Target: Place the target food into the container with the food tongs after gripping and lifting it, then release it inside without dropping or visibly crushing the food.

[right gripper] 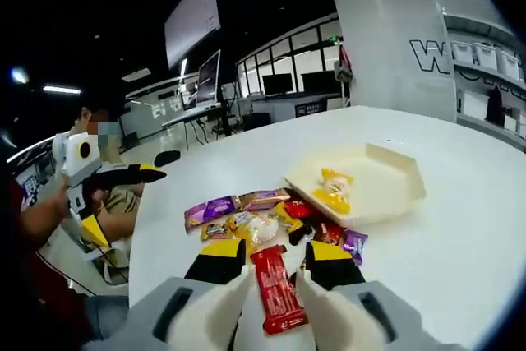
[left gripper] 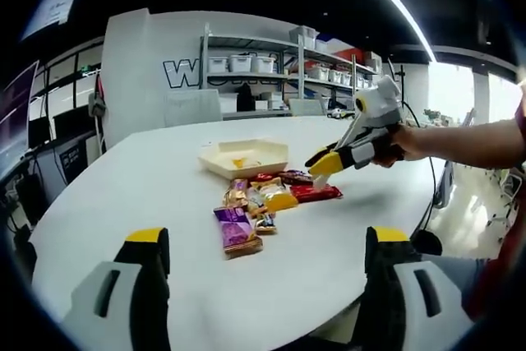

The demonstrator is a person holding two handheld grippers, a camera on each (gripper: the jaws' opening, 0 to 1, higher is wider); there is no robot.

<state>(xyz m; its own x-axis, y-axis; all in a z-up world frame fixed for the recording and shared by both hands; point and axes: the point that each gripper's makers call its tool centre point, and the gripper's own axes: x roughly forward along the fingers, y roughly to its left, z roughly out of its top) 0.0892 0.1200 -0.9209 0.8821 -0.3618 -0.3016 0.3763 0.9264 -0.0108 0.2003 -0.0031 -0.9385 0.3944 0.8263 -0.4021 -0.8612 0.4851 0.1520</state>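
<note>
Snacks lie in a loose heap (left gripper: 259, 203) on my white worktop (left gripper: 148, 195) in the left gripper view, just near of the cream container (left gripper: 243, 156), which has something yellow in it. My left hand-held gripper (left gripper: 263, 260) stands wide open, holding nothing, short of the heap. The right hand-held gripper (left gripper: 322, 168) hangs over the heap's right edge, above a red bar (left gripper: 316, 193).

In the right gripper view, the right hand-held gripper (right gripper: 267, 262) is partly open, its jaws either side of that red bar (right gripper: 278, 289); I cannot tell whether they touch it. The container (right gripper: 386, 178) sits beyond, far right, holding a yellow-wrapped snack (right gripper: 334, 189). The left hand-held gripper (right gripper: 123, 175) hovers at far left, off the worktop (right gripper: 460, 236).
</note>
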